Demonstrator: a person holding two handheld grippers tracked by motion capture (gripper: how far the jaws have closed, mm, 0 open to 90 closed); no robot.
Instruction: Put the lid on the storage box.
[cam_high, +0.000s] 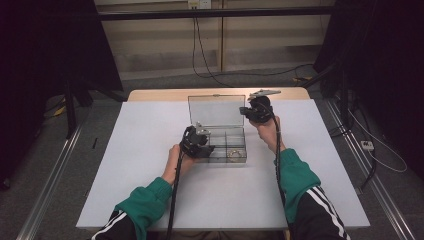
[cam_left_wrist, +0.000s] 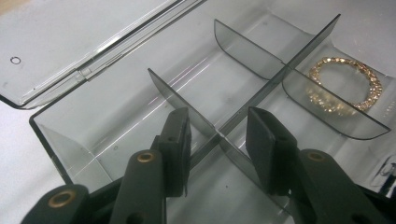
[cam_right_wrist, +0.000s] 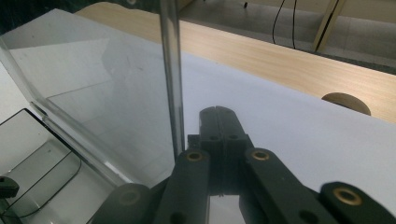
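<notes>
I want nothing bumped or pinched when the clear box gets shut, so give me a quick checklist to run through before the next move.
1. Lid standing upright and open: ok.
2. Bracelet lying fully inside its compartment, below the rim: ok.
3. Left gripper clear of the box: not ok, its open jaws straddle a divider inside.
4. Right gripper shut, beside the lid's edge: ok.
5. Right gripper touching the lid: cannot tell.
6. Other compartments free of loose items: ok for those that show.
</notes>
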